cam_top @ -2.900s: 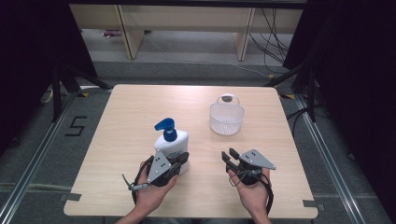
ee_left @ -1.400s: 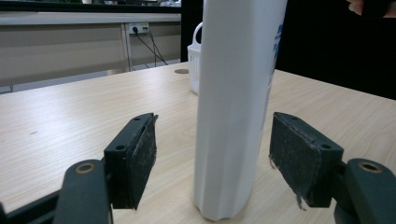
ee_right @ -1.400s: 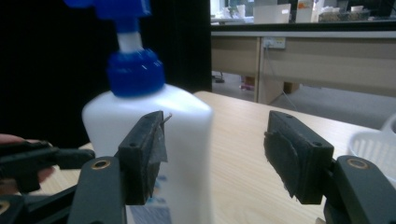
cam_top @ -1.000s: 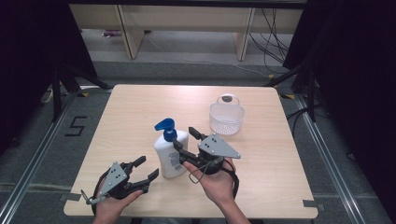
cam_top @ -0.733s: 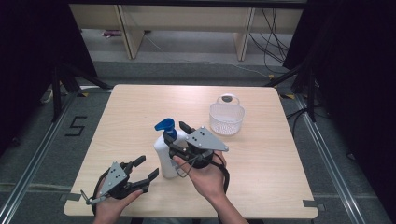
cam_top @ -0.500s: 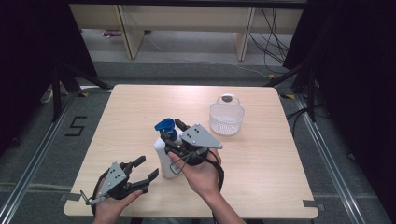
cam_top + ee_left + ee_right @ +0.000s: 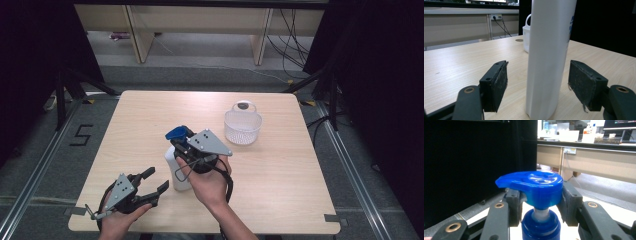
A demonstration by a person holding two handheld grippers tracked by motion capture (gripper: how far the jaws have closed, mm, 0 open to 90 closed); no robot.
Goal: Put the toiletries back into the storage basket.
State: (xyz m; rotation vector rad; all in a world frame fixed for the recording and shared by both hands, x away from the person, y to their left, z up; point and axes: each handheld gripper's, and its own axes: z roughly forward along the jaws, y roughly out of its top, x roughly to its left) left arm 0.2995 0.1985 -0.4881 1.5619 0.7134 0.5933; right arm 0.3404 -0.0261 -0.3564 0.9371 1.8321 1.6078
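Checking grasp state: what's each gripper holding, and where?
Right gripper grips the pump bottle by its blue pump head. Left gripper is open, holding nothing.

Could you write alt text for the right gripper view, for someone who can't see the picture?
A blue pump head of a bottle sits between the right gripper's two black jaws, which close against its sides just above the blue collar. Behind it are a dark curtain at the left and a long beige bench at the right.
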